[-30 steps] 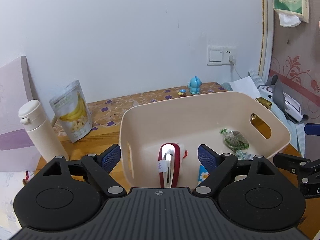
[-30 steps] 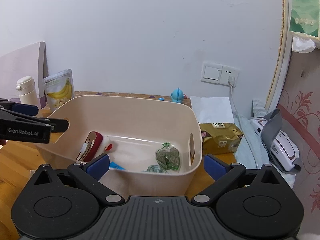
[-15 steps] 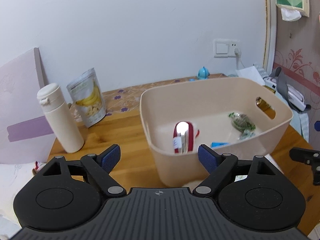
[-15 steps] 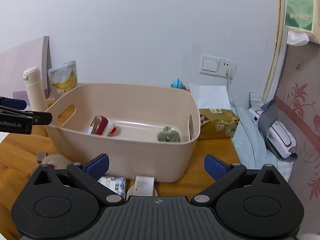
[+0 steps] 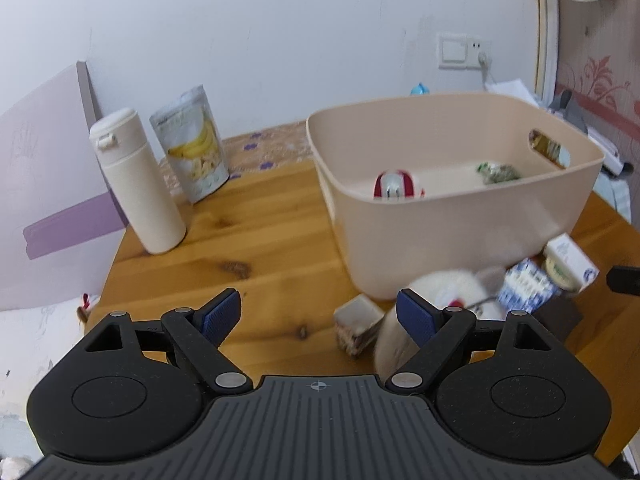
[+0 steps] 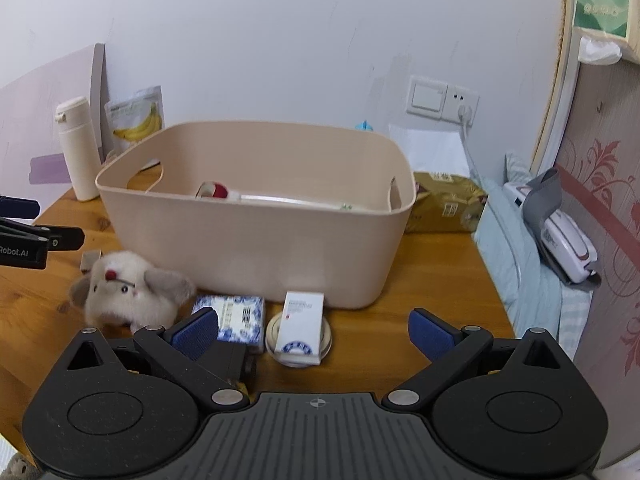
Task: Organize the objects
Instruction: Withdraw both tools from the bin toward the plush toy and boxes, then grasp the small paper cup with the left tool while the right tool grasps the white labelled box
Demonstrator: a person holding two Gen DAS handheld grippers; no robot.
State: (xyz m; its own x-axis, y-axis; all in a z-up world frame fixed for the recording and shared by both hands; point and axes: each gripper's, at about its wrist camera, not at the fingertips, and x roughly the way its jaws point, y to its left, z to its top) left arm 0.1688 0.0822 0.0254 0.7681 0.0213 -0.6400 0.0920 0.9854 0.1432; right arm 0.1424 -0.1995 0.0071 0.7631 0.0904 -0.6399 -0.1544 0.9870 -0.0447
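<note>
Objects for sorting, wooden table (image 5: 256, 240), by size. Beige bin (image 6: 256, 236): mid-table, handle cut-outs; holds a red-and-white item (image 5: 394, 186) and a green packet (image 5: 498, 172), both half hidden by its wall. White bottle (image 5: 138, 184) and banana-print pouch (image 5: 196, 148): upright, far left, near wall. Plush toy (image 6: 128, 288): before the bin, blurred. Blue-patterned box (image 6: 236, 318): beside the toy, partly behind a finger. White carton (image 6: 302, 326): lying on a round lid (image 6: 276, 336), mostly covered. Small cube (image 5: 358, 326): near the plush, blurred. Left gripper (image 5: 320, 316): jaws spread, nothing between them. Right gripper (image 6: 312, 330): jaws spread, empty.
</note>
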